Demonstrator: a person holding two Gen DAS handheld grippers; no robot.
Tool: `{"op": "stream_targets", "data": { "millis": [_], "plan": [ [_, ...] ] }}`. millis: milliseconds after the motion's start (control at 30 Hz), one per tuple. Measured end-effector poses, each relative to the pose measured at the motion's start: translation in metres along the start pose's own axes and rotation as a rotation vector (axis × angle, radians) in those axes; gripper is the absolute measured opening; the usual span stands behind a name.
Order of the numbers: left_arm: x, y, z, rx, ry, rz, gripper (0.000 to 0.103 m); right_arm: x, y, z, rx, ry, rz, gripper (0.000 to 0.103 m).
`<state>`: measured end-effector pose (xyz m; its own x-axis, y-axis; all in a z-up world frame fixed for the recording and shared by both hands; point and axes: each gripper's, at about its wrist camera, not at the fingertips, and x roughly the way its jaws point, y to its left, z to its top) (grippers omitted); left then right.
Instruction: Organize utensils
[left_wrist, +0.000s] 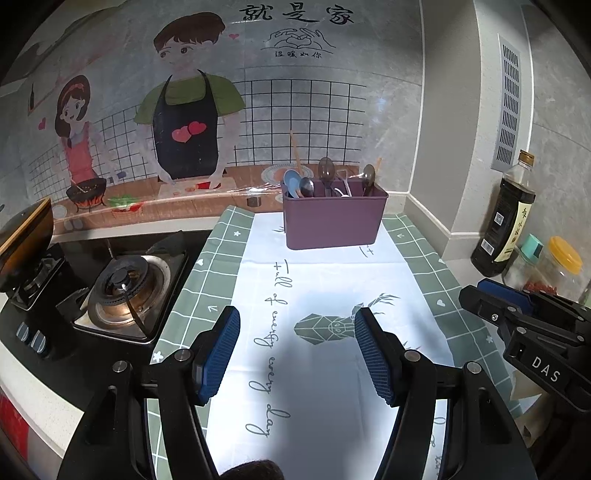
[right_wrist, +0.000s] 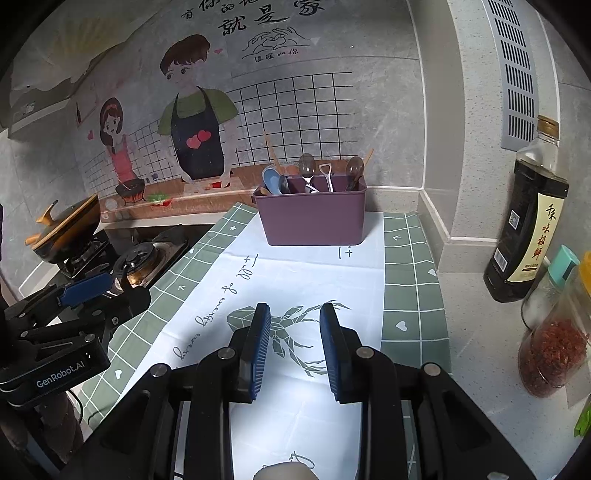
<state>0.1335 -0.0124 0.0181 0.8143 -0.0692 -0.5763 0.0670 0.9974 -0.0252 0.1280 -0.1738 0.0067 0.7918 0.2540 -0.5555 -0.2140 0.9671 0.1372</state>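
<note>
A purple utensil caddy (left_wrist: 332, 218) (right_wrist: 314, 218) stands at the far end of the white and green cloth (left_wrist: 325, 280) (right_wrist: 295, 280), against the wall. Several utensils stand in it: a blue spoon (left_wrist: 291, 182) (right_wrist: 271, 181), clear dark spoons (left_wrist: 327, 170) (right_wrist: 306, 166), a small metal spade (right_wrist: 327, 175) and wooden sticks (left_wrist: 295, 151). My left gripper (left_wrist: 297, 332) is open and empty above the near cloth. My right gripper (right_wrist: 295, 325) is open and empty too; it also shows at the right of the left wrist view (left_wrist: 517, 314).
A gas hob (left_wrist: 125, 291) (right_wrist: 144, 258) lies left of the cloth, with a lidded pan (right_wrist: 66, 229) behind it. A dark sauce bottle (left_wrist: 506, 221) (right_wrist: 528, 214) and spice jars (left_wrist: 554, 269) (right_wrist: 550, 354) stand at the right by the wall.
</note>
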Motion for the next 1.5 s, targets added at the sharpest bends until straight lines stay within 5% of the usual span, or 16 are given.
{"op": "stream_targets", "data": {
  "millis": [1500],
  "plan": [
    [0.0003,0.0000,-0.0017,0.003,0.007,0.001,0.064,-0.0068,-0.0056,0.0028,0.005,-0.015,0.000,0.028]
  ]
}}
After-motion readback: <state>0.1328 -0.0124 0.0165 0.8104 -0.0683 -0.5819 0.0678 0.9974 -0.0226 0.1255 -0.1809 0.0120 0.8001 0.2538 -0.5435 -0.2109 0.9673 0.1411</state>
